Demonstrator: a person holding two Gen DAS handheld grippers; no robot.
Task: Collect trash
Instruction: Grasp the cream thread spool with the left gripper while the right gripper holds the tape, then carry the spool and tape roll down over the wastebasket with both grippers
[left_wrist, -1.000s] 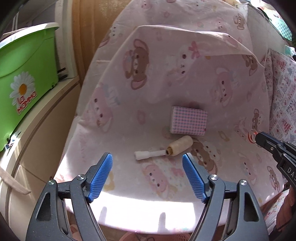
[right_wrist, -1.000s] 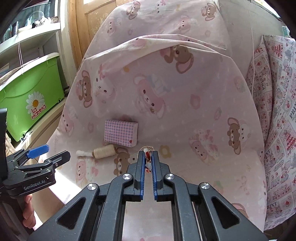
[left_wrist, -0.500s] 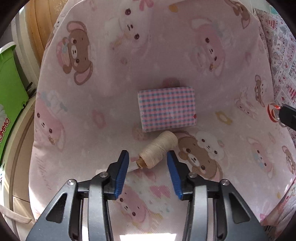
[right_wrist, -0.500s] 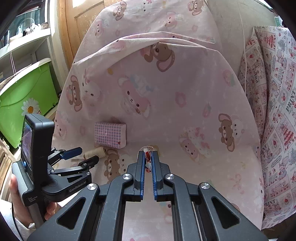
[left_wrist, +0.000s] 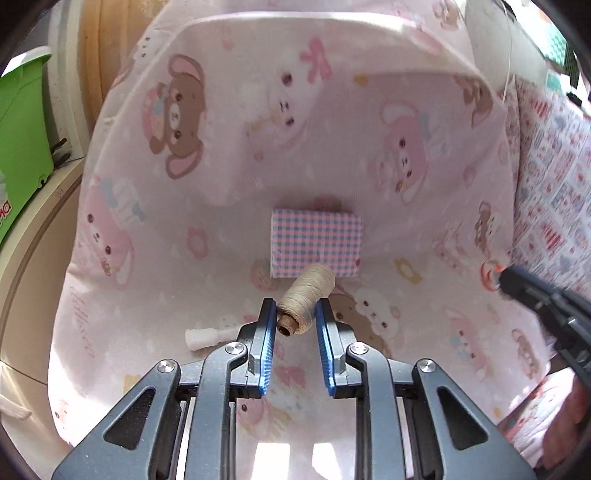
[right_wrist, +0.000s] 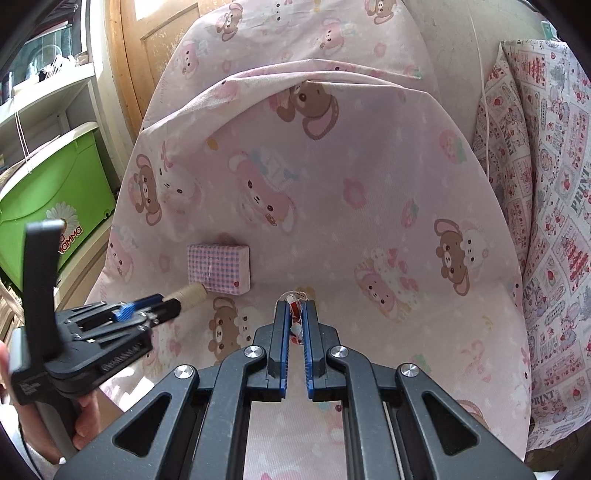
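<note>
left gripper (left_wrist: 295, 314) narrowed around thread spool (left_wrist: 304, 302), near checked packet (left_wrist: 316, 242); light, rolls; we'd pinch mid-barrel | right gripper (right_wrist: 295, 314) clamps crinkly wrapper (right_wrist: 295, 308)

green bin (left_wrist: 18, 147) cut off left, wrapper (right_wrist: 295, 314) mostly hidden between tongs

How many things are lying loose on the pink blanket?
2: a checked packet in the middle, and a white tube nearer, beside the left gripper. More may be hidden.
</note>
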